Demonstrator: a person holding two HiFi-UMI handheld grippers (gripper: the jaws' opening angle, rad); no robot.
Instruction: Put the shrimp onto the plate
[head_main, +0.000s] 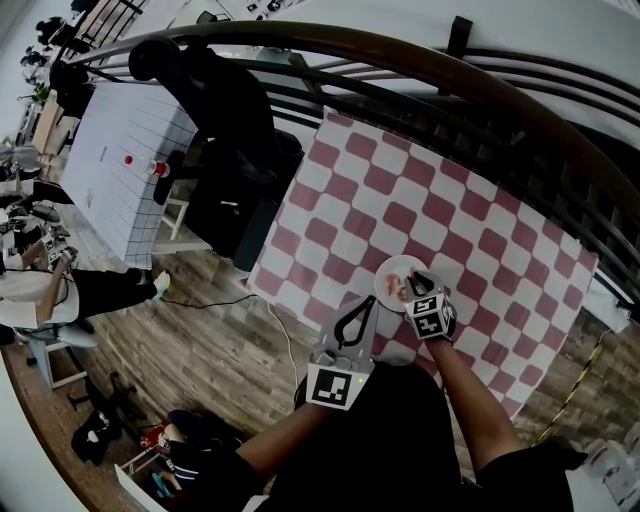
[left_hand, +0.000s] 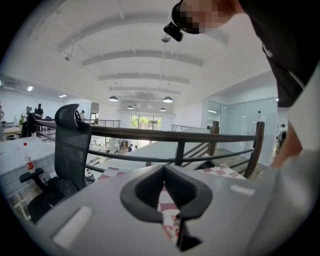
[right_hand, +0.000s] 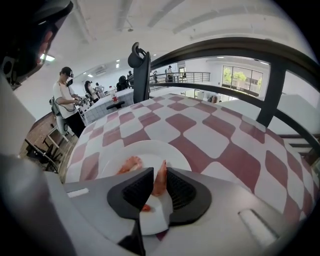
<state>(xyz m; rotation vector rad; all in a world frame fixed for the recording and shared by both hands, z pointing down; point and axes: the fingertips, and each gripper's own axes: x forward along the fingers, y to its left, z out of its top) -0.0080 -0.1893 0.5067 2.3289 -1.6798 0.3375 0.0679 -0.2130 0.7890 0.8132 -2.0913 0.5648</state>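
Head view: checkered tablecloth (head_main: 400, 190), red and white, with a white plate (head_main: 392, 272) toward 4 o'clock from frame centre, near the cloth's near edge. Right gripper (head_main: 418, 283) hangs over the plate's 3 o'clock side; left gripper (head_main: 366, 305) sits just off the plate at about 8 o'clock, over the cloth edge. Right gripper view: the jaws are closed on a shrimp (right_hand: 160, 179) — it stands upright, tail end toward 12 o'clock, pinched between the two ribbed pads, with the plate (right_hand: 150, 149) directly below it. A second shrimp (right_hand: 129, 164) lies flat on the plate at 10 o'clock from the held one, apart from the jaws. A small red scrap shows lower in the gap between the jaws; cannot tell what it is. Left gripper view: the left gripper (left_hand: 164, 168) has its jaw tips together and nothing held — only a sliver of checkered cloth shows through the gap behind the tips. Surroundings: a dark curved railing (head_main: 400, 60) runs past the table's far side, from 9 to 3 o'clock across the head view; a black office chair (head_main: 225, 110) stands at 10 o'clock from the plate, beside a white gridded table (head_main: 120, 160); wooden floor (head_main: 200, 340) at 8 o'clock. A person (right_hand: 65, 95) stands at 10 o'clock in the right gripper view, well away.
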